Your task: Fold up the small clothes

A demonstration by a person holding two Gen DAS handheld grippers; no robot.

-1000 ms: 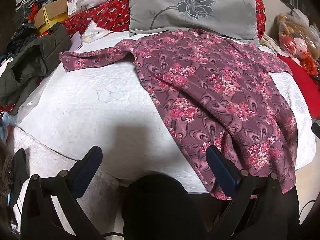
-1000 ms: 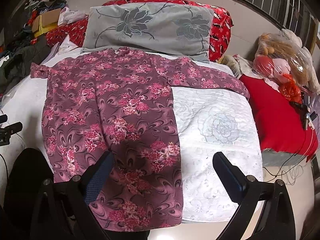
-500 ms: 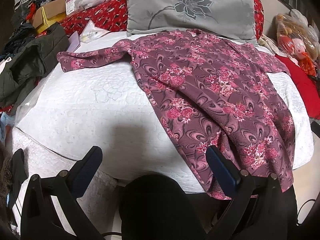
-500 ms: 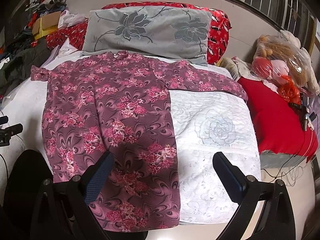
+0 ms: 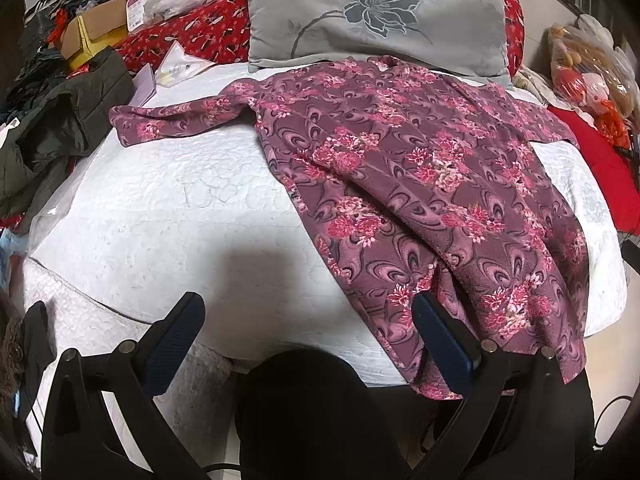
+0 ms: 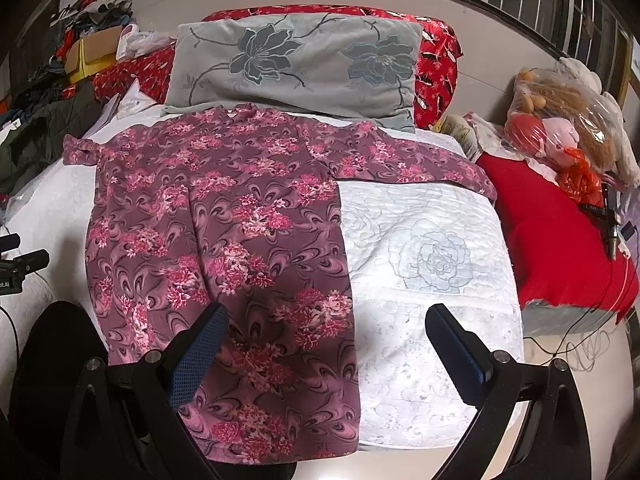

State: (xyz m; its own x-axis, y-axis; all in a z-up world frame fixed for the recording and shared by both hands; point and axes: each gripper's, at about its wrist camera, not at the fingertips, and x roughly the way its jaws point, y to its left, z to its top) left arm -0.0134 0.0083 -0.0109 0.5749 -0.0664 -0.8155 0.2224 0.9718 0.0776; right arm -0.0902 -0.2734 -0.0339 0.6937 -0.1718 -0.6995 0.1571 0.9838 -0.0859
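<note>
A purple floral long-sleeved garment (image 5: pixel 420 184) lies spread flat on the white quilted bed (image 5: pixel 180 216), collar toward the pillow, both sleeves out to the sides, hem hanging over the near edge. It also shows in the right wrist view (image 6: pixel 224 240). My left gripper (image 5: pixel 308 316) is open and empty, held above the bed's near edge left of the garment's hem. My right gripper (image 6: pixel 326 328) is open and empty above the garment's lower right edge.
A grey flowered pillow (image 5: pixel 372 20) and red bedding (image 5: pixel 192 36) lie at the head of the bed. A dark jacket (image 5: pixel 60 132), boxes and clutter sit at the left. A red cushion (image 6: pixel 560 232) and bagged plush toys (image 6: pixel 564 120) lie at the right.
Both grippers have drifted slightly back and upward; the garment sits a little lower and farther in each view. The garment itself has not moved.
</note>
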